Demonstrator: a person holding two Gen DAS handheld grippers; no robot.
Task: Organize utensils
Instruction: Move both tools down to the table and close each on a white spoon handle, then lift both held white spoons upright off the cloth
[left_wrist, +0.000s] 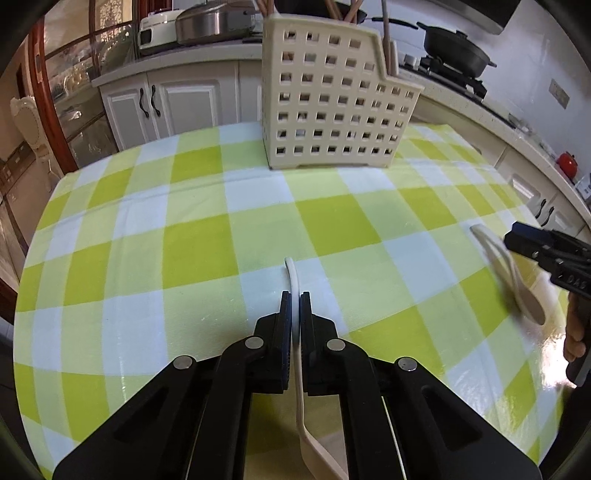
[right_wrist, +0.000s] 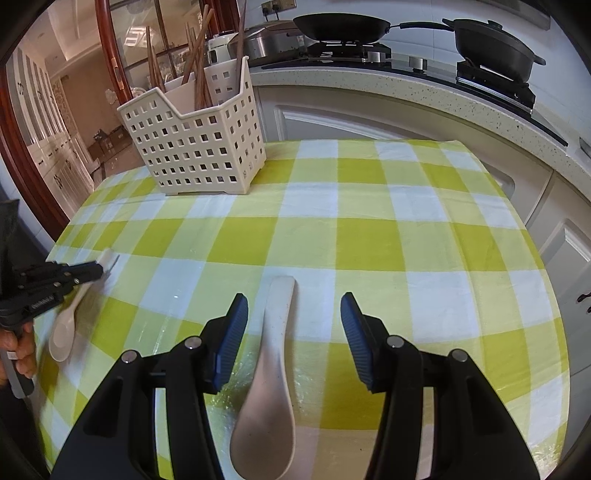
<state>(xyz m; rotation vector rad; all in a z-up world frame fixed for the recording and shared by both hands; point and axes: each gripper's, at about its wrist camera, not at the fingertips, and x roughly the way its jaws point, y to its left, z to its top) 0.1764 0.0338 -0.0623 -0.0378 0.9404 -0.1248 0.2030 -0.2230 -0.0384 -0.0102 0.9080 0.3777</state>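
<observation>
Utensils first: two pale spoons out on the worktop (right_wrist: 369, 236) and a perforated cream caddy (right_wrist: 192, 147) that already has wooden chopsticks (right_wrist: 199, 74) standing in it.

Going big to small. The worktop wears a green-and-white check cloth, with the kitchen counter and stove running behind it from 12 to 3 o'clock. The caddy sits toward the far edge, around 11 o'clock in the right wrist view and dead 12 in the left one. Loads of bare cloth between it and both tools, so the carry path looks open.

The left tool (left_wrist: 295, 299) is clamped shut on the handle of the left spoon (left_wrist: 297, 369), bowl trailing back under the camera. The right tool (right_wrist: 293, 314) is spread apart, straddling the right spoon (right_wrist: 271, 369), pads not touching it.

What could go wrong, I reckon: that left grip is on a thin handle with the bowl's weight hanging behind, so the spoon could pivot or slip on the lift. The right spoon lies slightly angled between the pads, so closing could skid it sideways. The caddy's tall chopsticks could also snag an incoming spoon.
</observation>
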